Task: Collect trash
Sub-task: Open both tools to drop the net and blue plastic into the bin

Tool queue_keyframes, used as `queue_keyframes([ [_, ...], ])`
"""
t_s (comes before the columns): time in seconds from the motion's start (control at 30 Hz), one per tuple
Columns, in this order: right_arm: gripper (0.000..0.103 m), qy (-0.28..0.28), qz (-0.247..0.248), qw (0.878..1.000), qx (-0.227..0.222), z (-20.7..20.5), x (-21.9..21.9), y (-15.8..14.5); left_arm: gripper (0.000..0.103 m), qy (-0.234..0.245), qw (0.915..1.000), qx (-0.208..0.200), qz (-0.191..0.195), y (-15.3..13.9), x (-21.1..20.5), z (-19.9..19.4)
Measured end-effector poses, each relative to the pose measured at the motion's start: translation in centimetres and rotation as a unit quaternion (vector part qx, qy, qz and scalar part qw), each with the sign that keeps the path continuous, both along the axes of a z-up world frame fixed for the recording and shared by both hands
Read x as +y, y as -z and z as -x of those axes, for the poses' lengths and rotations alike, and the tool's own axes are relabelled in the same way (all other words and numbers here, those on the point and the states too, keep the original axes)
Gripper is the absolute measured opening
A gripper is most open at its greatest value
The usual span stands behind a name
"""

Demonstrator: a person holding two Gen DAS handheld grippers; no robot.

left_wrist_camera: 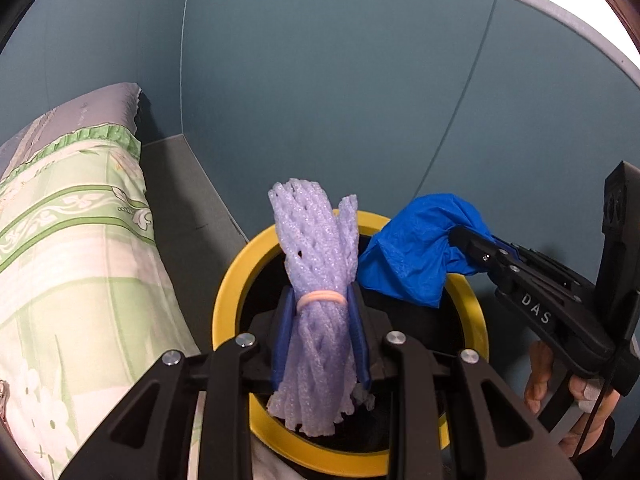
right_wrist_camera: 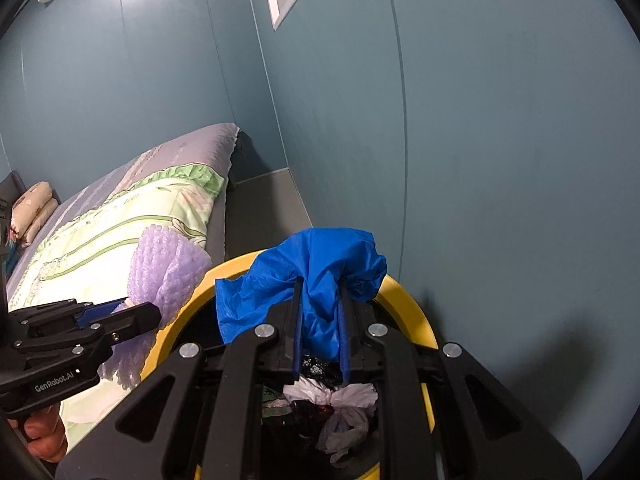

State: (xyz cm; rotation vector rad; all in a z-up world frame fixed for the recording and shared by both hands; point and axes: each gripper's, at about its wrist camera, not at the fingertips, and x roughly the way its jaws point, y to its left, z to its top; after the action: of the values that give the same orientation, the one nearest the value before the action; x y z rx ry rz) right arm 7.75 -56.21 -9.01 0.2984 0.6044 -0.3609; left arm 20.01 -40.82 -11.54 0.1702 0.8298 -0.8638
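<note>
My left gripper is shut on a lilac foam net bundle tied with a pale rubber band, held over the yellow-rimmed bin. My right gripper is shut on a crumpled blue plastic glove, also held over the bin's yellow rim. In the left wrist view the right gripper comes in from the right with the blue glove. In the right wrist view the left gripper holds the foam net at the left. White crumpled trash lies inside the bin.
A bed with a green floral quilt stands left of the bin; it also shows in the right wrist view. Blue-grey wall panels stand close behind the bin. A grey floor strip runs between bed and wall.
</note>
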Motion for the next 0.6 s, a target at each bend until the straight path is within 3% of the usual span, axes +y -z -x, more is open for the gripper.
queue_keyframes([
  [0.1, 0.021, 0.000, -0.009, 1.000, 0.007, -0.2, -0.3, 0.5, 0.030, 0.003, 1.0000, 0.008, -0.003, 0.5, -0.3, 0.0],
  [0.2, 0.037, 0.004, -0.013, 1.000, 0.011, -0.5, -0.7, 0.7, 0.053, -0.002, 0.9998, 0.018, 0.004, 0.8, -0.1, -0.3],
  [0.3, 0.038, 0.012, -0.017, 1.000, 0.014, -0.4, -1.0, 0.9, 0.054, -0.011, 0.9997, 0.020, 0.008, 0.9, 0.5, -0.7],
  [0.37, 0.039, 0.016, -0.022, 1.000, 0.013, -0.3, -1.2, 0.9, 0.061, -0.019, 0.9994, 0.025, 0.013, 0.7, 1.1, -1.2],
  [0.6, 0.045, 0.006, -0.030, 0.999, -0.011, 0.7, -0.4, -0.2, 0.068, -0.053, 0.9984, 0.005, 0.017, -0.6, 4.5, -2.6],
])
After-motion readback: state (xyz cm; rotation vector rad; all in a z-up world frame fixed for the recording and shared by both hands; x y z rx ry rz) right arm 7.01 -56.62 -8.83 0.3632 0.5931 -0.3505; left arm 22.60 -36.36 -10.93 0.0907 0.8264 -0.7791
